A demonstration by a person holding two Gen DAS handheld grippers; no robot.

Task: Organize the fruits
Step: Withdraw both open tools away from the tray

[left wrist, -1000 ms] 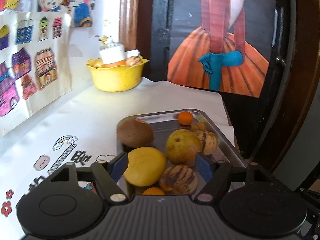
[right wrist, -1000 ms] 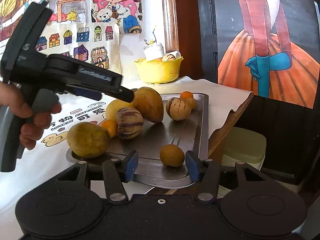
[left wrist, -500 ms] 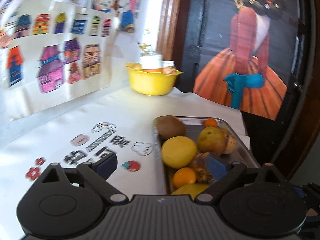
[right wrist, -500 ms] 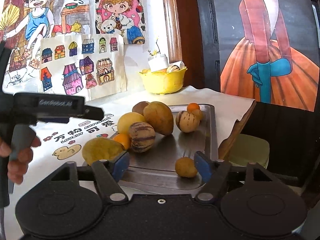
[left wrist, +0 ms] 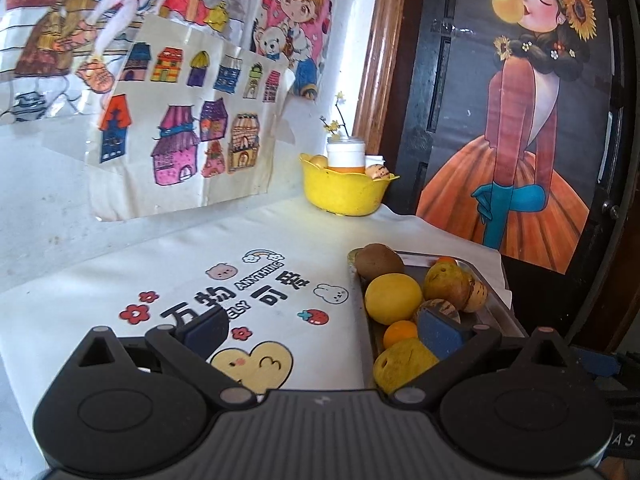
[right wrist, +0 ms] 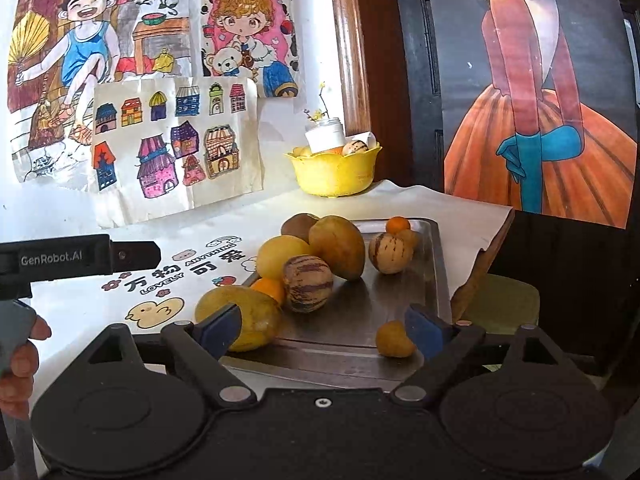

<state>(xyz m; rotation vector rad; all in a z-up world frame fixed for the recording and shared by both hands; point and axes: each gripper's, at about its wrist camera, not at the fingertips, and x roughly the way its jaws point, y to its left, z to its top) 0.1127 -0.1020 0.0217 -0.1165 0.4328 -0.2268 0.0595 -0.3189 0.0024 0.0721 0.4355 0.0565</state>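
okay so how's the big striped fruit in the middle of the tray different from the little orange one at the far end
The striped fruit is tan with purple streaks; the orange is plain bright orange. The striped fruit is much bigger. It sits mid-tray among the big yellow fruits, while the orange is at the far end beside a small tan fruit. Both are roundish and lie on the metal tray.

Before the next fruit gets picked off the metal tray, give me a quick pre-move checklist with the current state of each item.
1. Left tongs empty, over the tablecloth: ok; jaws just opened wide.
2. Right tongs empty: ok; jaws just been opening.
3. Small yellow-brown fruit free beside the right blue pad: ok.
4. Metal tray fully on the table: cannot tell.
5. Room in the yellow bowl: cannot tell.
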